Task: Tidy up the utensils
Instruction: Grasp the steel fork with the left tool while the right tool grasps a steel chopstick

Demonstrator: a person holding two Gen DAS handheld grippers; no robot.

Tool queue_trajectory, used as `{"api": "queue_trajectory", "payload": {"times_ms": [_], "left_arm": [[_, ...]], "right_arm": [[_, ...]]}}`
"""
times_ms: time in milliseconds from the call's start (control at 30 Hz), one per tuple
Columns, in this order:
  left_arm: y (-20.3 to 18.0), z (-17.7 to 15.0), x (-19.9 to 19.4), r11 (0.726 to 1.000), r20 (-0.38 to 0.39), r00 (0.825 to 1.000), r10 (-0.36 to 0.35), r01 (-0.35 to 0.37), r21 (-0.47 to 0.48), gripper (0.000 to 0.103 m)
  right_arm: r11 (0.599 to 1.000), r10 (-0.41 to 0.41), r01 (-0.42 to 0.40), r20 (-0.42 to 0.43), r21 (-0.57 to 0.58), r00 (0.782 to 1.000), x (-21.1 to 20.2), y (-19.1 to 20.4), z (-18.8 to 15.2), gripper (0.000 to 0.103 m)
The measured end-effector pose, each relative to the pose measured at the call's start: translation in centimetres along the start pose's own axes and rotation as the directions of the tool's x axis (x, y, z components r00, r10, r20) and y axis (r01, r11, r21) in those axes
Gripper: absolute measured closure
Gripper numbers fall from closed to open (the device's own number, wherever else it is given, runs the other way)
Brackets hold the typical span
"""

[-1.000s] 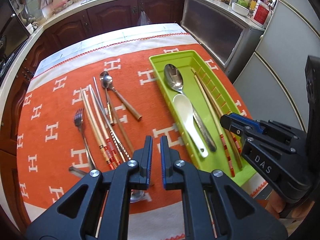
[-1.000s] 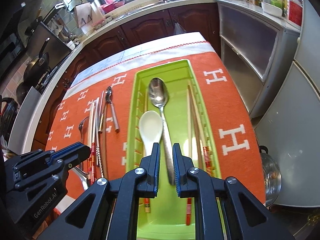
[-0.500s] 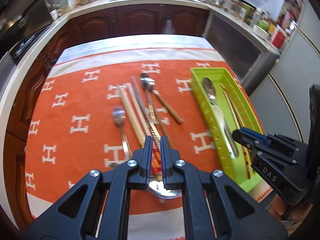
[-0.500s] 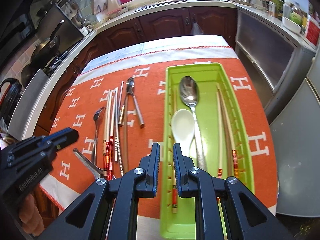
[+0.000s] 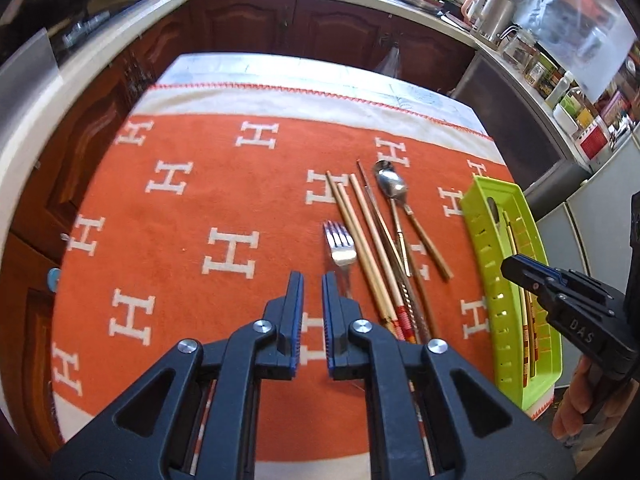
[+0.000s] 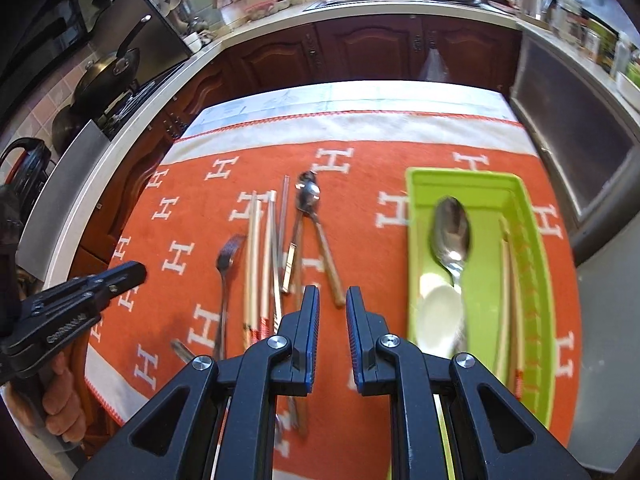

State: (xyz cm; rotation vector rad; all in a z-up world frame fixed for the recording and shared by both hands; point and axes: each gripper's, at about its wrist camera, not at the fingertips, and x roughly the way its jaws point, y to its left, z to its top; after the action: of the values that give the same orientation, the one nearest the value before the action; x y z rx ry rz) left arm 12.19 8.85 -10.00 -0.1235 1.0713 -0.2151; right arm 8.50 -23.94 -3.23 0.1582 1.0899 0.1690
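At the left of the worktop the orange cloth (image 5: 192, 216) lay bare, and over it hung the left tool (image 5: 311, 280), its jaws a narrow slit apart and easing wider with nothing between them; just to its right lay the fork (image 5: 340, 246), tines pointing away, its handle running back under the tool's right finger; next came the loose bundle of pale chopsticks (image 5: 362, 236) with red-banded ends, a thin metal pair among them, and then two small spoons (image 5: 390, 186) whose wooden and gold handles splayed apart; the right tool (image 6: 332, 300) hung above the near ends of those handles, its jaws parted only a little and empty too; furthest right stood the green tray (image 6: 416, 208), already holding a large metal spoon (image 6: 451, 232), a white ceramic spoon (image 6: 438, 312) and a pair of chopsticks along its far wall; I judged the work to be between pickups, part sorted and part waiting on the cloth; the fork seemed the left tool's likeliest target, which would call for spreading the fingers further, lining them across the slim handle and dropping low enough to nip it off the soft cloth without dragging the chopsticks beside it.
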Motion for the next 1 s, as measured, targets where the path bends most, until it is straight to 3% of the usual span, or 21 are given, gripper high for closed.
{"api": "queue_trajectory", "payload": {"times_ms": [133,367,700,1000], "left_arm": [[1.6,0.5,2.4,0.994,-0.037,0.994,-0.101,0.099,-0.052,0.079],[1.3,0.9,6.5,0.973,-0.079,0.971,-0.224,0.218,-0.075,0.077],[-1.0,0.7,10.8,0.968,-0.140,0.959,-0.248,0.242,-0.057,0.077],[-2.7,1.0,12.0,0.965,-0.101,0.960,-0.261,0.259,-0.033,0.077]], "right_arm": [[0.999,0.039,-0.039,-0.038,-0.015,0.999,2.4,1.4,1.4,0.089],[0.993,0.117,-0.119,-0.097,-0.007,0.988,6.8,2.6,2.2,0.089],[0.987,0.108,-0.124,-0.152,-0.101,0.982,11.0,4.1,1.8,0.089],[0.978,0.070,-0.099,-0.162,-0.181,0.984,11.9,4.7,0.1,0.090]]}}
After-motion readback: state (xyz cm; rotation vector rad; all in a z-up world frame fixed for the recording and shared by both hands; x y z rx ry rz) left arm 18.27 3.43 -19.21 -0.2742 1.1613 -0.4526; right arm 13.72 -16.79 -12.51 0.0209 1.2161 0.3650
